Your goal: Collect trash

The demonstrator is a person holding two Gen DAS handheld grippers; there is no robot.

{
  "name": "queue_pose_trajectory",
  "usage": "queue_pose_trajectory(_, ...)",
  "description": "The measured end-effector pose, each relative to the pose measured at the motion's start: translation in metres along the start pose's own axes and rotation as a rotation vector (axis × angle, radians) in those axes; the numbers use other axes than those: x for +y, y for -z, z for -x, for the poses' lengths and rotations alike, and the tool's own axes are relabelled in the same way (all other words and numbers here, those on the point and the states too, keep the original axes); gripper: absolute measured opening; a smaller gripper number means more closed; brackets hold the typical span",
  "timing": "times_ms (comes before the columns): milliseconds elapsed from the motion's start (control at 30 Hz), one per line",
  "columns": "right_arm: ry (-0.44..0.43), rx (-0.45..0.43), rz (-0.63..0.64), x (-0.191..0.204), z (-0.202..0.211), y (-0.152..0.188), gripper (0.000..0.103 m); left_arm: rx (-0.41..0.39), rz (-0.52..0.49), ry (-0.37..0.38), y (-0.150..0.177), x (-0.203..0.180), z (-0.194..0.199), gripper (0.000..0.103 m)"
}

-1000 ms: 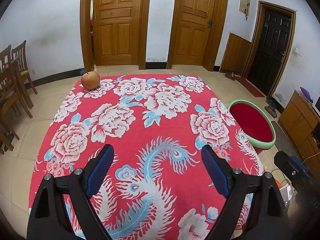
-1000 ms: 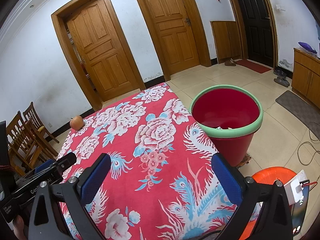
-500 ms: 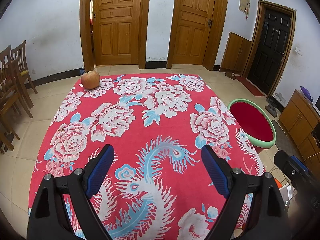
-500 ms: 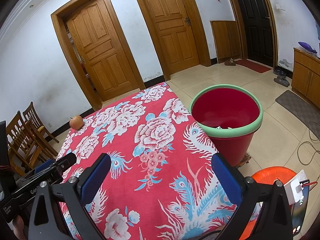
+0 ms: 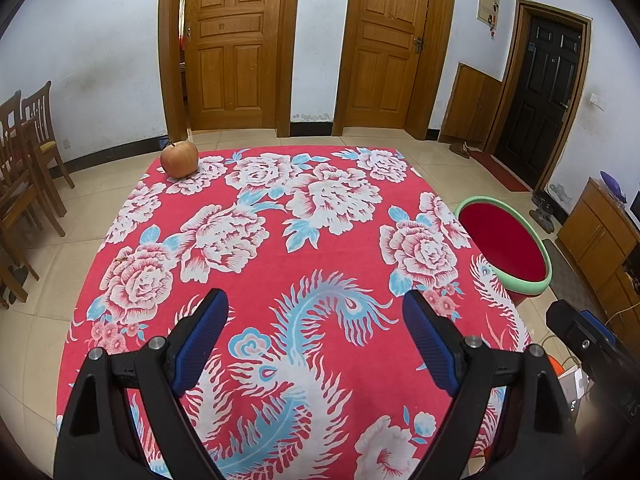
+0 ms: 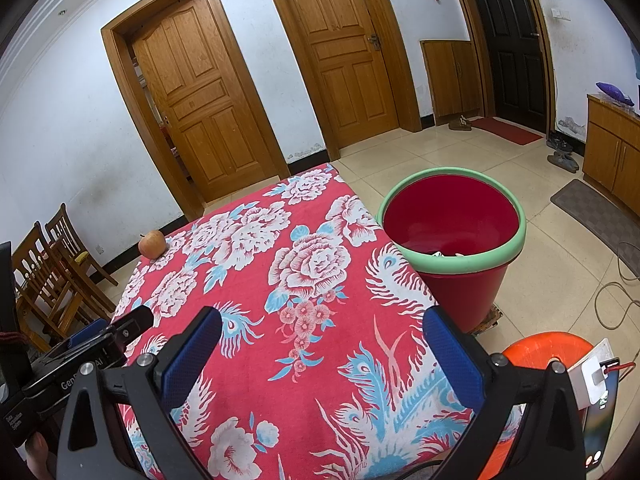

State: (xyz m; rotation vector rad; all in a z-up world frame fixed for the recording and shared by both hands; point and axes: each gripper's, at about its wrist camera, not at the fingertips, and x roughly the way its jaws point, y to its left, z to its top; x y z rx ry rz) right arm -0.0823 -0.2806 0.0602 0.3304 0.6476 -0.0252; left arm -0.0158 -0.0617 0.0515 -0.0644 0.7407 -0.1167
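A red bucket with a green rim (image 6: 452,236) stands on the floor at the table's right side; pale scraps lie at its bottom. It also shows in the left wrist view as the bucket (image 5: 506,248). An apple (image 5: 179,159) rests on the far left corner of the red floral tablecloth (image 5: 280,248); the right wrist view shows the apple (image 6: 152,243) too. My left gripper (image 5: 316,308) hovers open over the near part of the cloth, nothing between its blue pads. My right gripper (image 6: 322,328) is open as well, over the cloth's near right part, empty.
Wooden chairs (image 5: 24,184) stand left of the table. An orange stool (image 6: 548,356) with a phone and charger sits at the near right. A cabinet (image 6: 612,152) lines the right wall; cables (image 6: 616,292) lie on the floor. The other gripper's body (image 6: 72,356) shows at the left.
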Motion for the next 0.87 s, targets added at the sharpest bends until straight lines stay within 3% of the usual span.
queue_pose_trajectory(867,0.004,-0.008,0.001,-0.0022,0.0013,0.0000,0.102,-0.008,-0.008,0.000,-0.0001,-0.0040,0.0042,0.088)
